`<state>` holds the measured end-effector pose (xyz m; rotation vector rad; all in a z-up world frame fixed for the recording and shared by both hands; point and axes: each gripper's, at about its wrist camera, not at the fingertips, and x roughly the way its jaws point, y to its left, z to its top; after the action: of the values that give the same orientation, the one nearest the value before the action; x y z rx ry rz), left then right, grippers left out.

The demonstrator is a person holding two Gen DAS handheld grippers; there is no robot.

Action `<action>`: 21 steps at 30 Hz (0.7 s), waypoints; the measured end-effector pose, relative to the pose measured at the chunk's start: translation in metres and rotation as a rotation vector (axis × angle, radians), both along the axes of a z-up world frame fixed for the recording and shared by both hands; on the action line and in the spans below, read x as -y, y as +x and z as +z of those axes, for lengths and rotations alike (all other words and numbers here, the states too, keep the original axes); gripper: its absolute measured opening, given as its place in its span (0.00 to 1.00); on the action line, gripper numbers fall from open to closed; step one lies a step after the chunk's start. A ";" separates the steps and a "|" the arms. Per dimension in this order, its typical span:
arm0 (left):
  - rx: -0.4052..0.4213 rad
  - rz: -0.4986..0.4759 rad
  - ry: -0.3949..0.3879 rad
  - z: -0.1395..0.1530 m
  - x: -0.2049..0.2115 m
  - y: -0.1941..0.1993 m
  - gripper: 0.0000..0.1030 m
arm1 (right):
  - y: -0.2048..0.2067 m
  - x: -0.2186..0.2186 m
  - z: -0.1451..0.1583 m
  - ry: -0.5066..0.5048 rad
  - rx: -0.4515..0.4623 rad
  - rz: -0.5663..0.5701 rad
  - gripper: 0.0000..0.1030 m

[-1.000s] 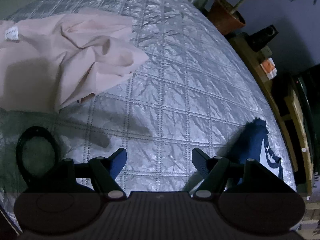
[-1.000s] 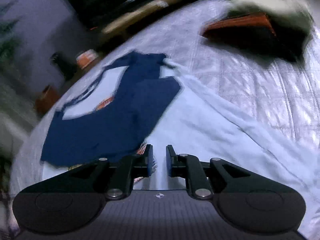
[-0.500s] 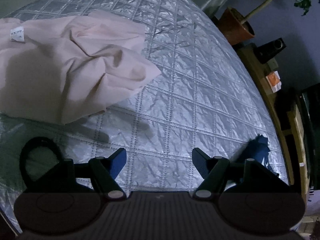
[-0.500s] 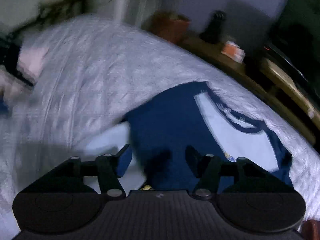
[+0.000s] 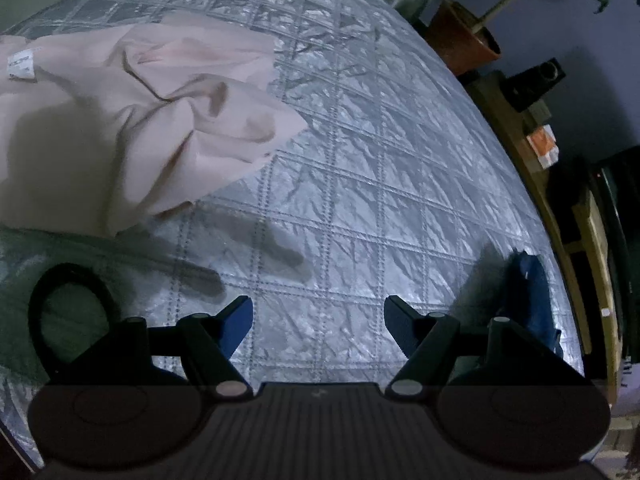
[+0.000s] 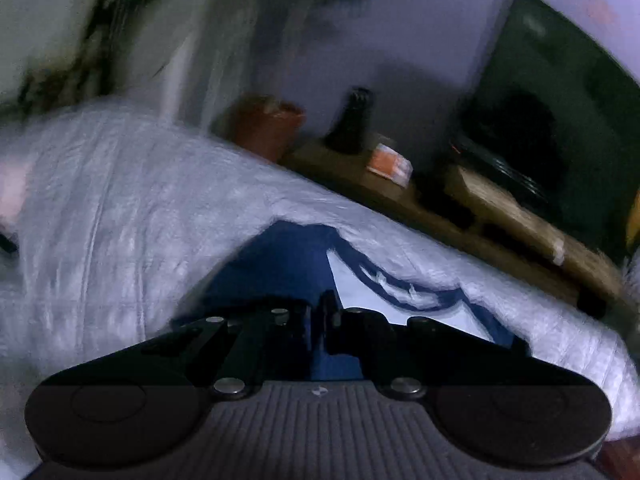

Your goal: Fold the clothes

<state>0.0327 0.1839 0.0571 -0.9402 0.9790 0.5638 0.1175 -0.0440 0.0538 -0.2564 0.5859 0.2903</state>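
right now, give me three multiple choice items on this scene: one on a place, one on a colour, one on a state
1. Where does the pink cloth lie?
A. on the quilt
B. on the wooden shelf
C. on the floor

2. What colours is the shirt by the right gripper?
A. red and black
B. navy and white
C. green

3. How does the left gripper stand?
A. shut on the pink cloth
B. shut, empty
C. open, empty

Key: 1 A, the cloth sits crumpled on the quilt; 2 B, navy body with a white panel; 3 C, only quilt shows between its spread fingers.

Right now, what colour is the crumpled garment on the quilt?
Pale pink, clearest in the left wrist view.
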 end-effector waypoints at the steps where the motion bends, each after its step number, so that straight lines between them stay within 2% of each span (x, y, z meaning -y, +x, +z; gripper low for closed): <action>1: -0.001 -0.002 0.002 0.000 0.001 0.000 0.67 | 0.001 0.010 -0.006 0.025 -0.033 -0.041 0.07; 2: -0.003 0.000 0.002 -0.001 0.000 0.000 0.67 | 0.002 0.016 -0.013 0.026 -0.055 -0.069 0.08; 3: -0.004 0.003 0.001 -0.001 -0.001 -0.001 0.67 | 0.001 0.018 -0.022 -0.002 -0.091 -0.073 0.15; 4: -0.005 0.007 0.000 -0.001 -0.002 -0.001 0.67 | 0.001 0.017 -0.031 -0.041 -0.142 -0.049 0.17; 6: -0.006 0.015 -0.001 -0.002 -0.004 -0.002 0.67 | -0.009 0.013 -0.038 -0.111 -0.142 0.000 0.23; 7: -0.004 0.017 -0.001 -0.001 -0.005 -0.002 0.67 | -0.011 0.012 -0.037 -0.124 -0.151 0.011 0.38; 8: -0.002 0.018 -0.001 -0.001 -0.005 -0.002 0.67 | -0.011 0.015 -0.035 -0.115 -0.161 0.002 0.43; 9: -0.001 0.017 -0.002 -0.001 -0.005 -0.003 0.67 | -0.011 0.018 -0.032 -0.101 -0.170 -0.012 0.57; 10: -0.001 0.015 -0.004 -0.001 -0.005 -0.003 0.67 | -0.013 0.021 -0.024 -0.085 -0.147 -0.024 0.61; 12: -0.003 0.013 -0.009 -0.002 -0.005 -0.002 0.67 | -0.018 0.026 -0.007 -0.053 -0.087 -0.047 0.61; 14: -0.002 0.014 -0.010 -0.001 -0.005 -0.002 0.67 | -0.022 0.023 0.004 -0.027 -0.031 -0.019 0.64; 16: -0.002 0.014 -0.010 -0.001 -0.005 -0.002 0.67 | -0.022 0.003 0.001 -0.147 -0.010 0.068 0.81; 18: -0.003 0.014 -0.012 -0.002 -0.005 -0.002 0.67 | -0.024 -0.017 -0.009 -0.282 0.021 0.153 0.80; 21: -0.002 0.014 -0.012 -0.002 -0.005 -0.002 0.67 | -0.012 -0.031 -0.032 -0.362 0.023 0.180 0.71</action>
<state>0.0302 0.1890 0.0551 -0.9580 0.9796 0.5708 0.1053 -0.0128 0.0215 -0.6631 0.5922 0.3536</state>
